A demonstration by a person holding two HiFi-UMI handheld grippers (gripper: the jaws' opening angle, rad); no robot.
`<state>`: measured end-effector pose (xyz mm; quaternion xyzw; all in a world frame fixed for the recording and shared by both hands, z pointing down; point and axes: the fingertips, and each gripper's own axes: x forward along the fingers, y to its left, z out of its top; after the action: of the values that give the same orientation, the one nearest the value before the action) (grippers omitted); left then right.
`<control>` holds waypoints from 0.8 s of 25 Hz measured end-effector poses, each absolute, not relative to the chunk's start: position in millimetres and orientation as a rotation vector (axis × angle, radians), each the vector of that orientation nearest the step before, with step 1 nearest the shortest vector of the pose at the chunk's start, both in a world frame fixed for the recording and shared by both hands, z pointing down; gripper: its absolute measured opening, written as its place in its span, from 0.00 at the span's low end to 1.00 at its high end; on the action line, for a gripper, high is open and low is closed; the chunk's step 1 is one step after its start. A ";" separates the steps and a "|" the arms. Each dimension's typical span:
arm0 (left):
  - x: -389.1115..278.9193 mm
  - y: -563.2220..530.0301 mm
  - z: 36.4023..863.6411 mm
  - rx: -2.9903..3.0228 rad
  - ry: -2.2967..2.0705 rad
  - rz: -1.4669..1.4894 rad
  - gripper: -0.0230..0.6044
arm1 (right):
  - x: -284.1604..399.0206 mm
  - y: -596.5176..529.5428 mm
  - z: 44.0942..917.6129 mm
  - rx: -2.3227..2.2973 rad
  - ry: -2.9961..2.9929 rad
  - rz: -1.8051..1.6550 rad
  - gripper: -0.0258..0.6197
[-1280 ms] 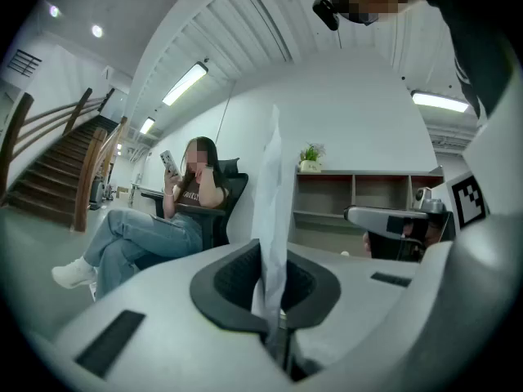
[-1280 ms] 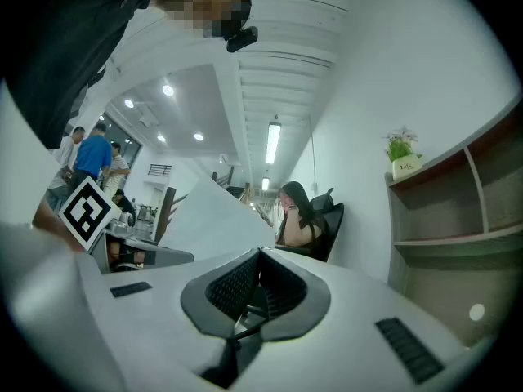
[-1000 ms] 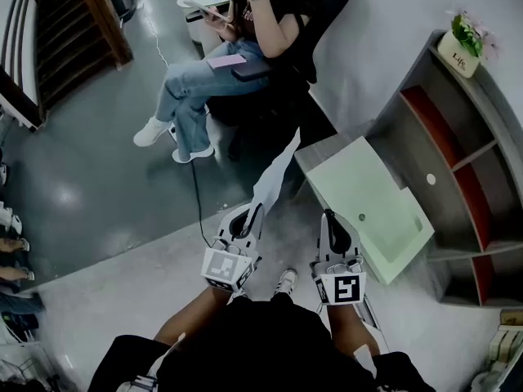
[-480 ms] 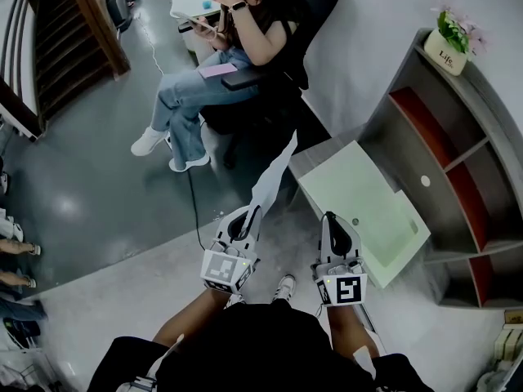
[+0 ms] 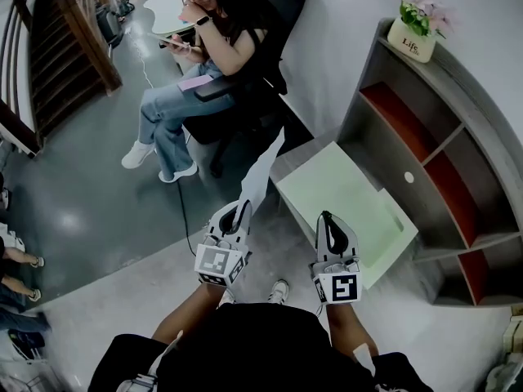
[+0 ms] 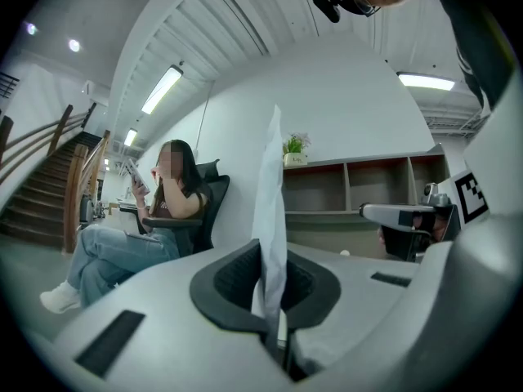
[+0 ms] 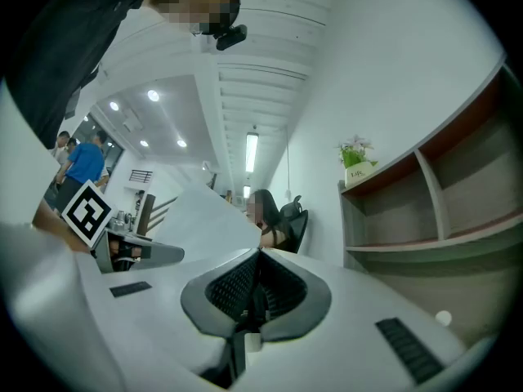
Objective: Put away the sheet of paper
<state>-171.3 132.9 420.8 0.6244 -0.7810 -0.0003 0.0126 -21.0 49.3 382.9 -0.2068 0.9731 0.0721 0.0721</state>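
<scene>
A white sheet of paper (image 5: 263, 168) stands up edge-on from my left gripper (image 5: 239, 212), which is shut on its lower edge. In the left gripper view the paper (image 6: 270, 207) rises as a narrow strip out of the closed pads of the left gripper (image 6: 270, 282). My right gripper (image 5: 327, 221) hangs beside it to the right, over the near corner of the pale green table (image 5: 341, 196). Its jaws are shut with nothing between them in the right gripper view (image 7: 256, 278), where the paper (image 7: 200, 215) shows at the left.
A grey shelf unit (image 5: 445, 149) with red-lined compartments stands at the right behind the green table, a potted plant (image 5: 413, 33) on top. A person (image 5: 189, 72) sits in a black office chair (image 5: 270, 51) straight ahead. A wooden staircase (image 5: 49, 64) is at far left.
The view has shifted toward the shelf: the table, the shelf and the seated person have slid left and up. Both grippers hold the same pose, the paper still clamped in the left one.
</scene>
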 end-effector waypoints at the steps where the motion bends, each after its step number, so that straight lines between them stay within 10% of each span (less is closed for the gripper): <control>1: -168.0 127.9 421.4 1.946 -2.434 0.002 0.05 | -15.1 45.3 382.3 -0.628 2.919 0.224 0.08; 20: -129.1 29.7 436.5 2.111 -2.238 -0.001 0.05 | 30.4 -31.8 395.5 -0.846 2.889 0.179 0.08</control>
<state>-129.1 29.7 436.5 0.6859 -0.7269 -0.0003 0.0325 30.4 -31.8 395.5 -0.2799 0.9561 0.0592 0.0629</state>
